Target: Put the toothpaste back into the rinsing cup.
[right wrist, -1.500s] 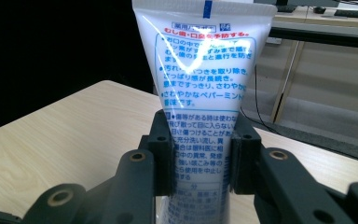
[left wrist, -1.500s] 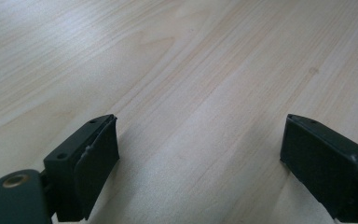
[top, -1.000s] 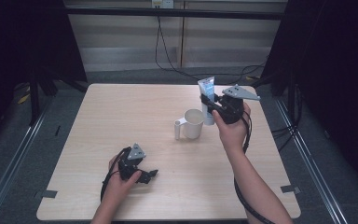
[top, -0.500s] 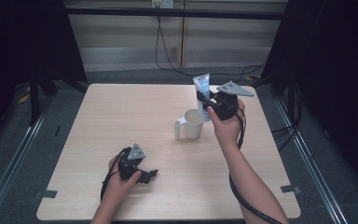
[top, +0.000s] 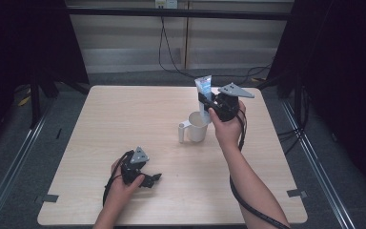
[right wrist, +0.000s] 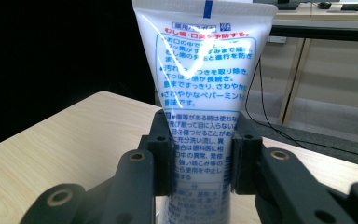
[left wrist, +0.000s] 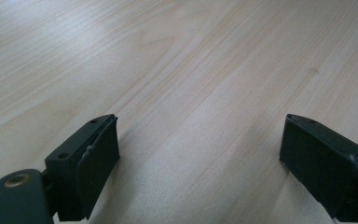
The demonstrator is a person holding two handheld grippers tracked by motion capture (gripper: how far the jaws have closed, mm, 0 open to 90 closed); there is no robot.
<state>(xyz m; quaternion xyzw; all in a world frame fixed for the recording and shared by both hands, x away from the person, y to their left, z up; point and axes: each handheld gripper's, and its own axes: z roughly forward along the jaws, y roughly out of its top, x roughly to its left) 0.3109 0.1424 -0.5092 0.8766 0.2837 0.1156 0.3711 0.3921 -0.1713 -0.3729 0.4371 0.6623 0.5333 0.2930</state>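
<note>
- The right tongs are closed on a white toothpaste tube, held upright with its flat crimped end on top, at the far right of the table.
- In the right gripper view the jaws pinch the printed tube across its lower body, one pad on each side; its cap end is hidden below them.
- The tube hangs just above and slightly beyond a white mug with its handle turned to the left. My guess is that the tube is meant to go into the mug, cap down.
- The left tongs lie low on the table near the left front corner, jaws spread wide with nothing between them; the left gripper view has bare wood grain between the two pads.
- Risks, as I judge them:
  - The tube is soft and glossy, so a squeeze on its body may let it slide or twist in the grip.
  - If lowered off-centre, the cap end could catch the mug's rim and tip or push the mug, which nothing is steadying.
  - Released too high or leaning, the tall tube could fall over the rim onto the table.
</note>
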